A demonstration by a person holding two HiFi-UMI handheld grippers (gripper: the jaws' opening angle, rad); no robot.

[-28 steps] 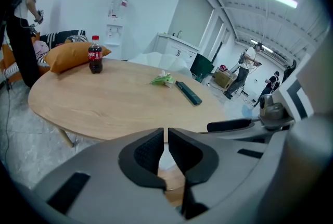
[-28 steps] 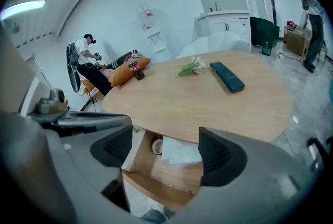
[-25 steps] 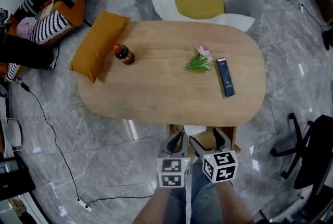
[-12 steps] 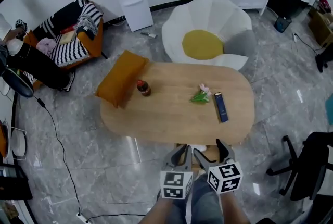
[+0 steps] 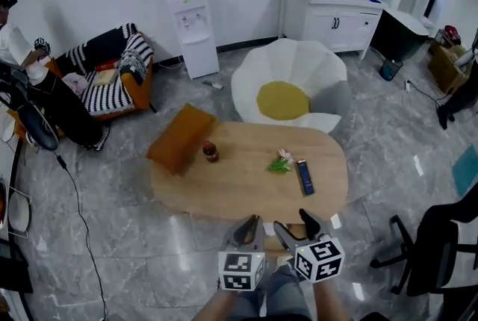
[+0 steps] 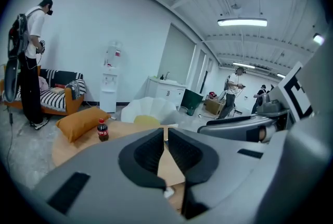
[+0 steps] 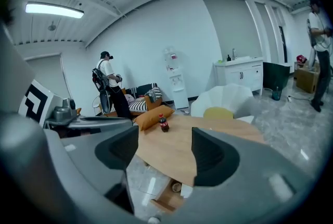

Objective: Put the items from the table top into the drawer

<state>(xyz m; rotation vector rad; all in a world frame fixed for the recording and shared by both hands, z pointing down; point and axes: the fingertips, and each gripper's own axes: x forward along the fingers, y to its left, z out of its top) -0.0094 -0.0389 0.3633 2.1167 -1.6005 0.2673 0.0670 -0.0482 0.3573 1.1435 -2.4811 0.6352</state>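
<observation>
On the oval wooden table (image 5: 239, 189) stand a cola bottle (image 5: 210, 152), a small flower sprig (image 5: 281, 162) and a dark blue flat box (image 5: 305, 177). Under the table's near edge an open wooden drawer (image 5: 278, 239) shows. Both grippers hang side by side above it, near the bottom of the head view. My left gripper (image 5: 248, 228) (image 6: 165, 137) is shut, its pads almost meeting on nothing. My right gripper (image 5: 297, 225) (image 7: 165, 140) has its jaws apart and closing, with nothing between them. The bottle (image 7: 163, 124) and the drawer (image 7: 169, 194) show past them.
An orange cushion (image 5: 181, 138) rests on the table's left end. Behind the table stands a white flower-shaped chair (image 5: 287, 92). A striped sofa (image 5: 112, 80), a water dispenser (image 5: 193, 32), a white cabinet (image 5: 336, 10), a person (image 5: 30, 88) and an office chair (image 5: 433, 252) ring the room.
Both grippers and the head view have risen together, so the table looks smaller and more of the room shows. The items on the table have not moved.
</observation>
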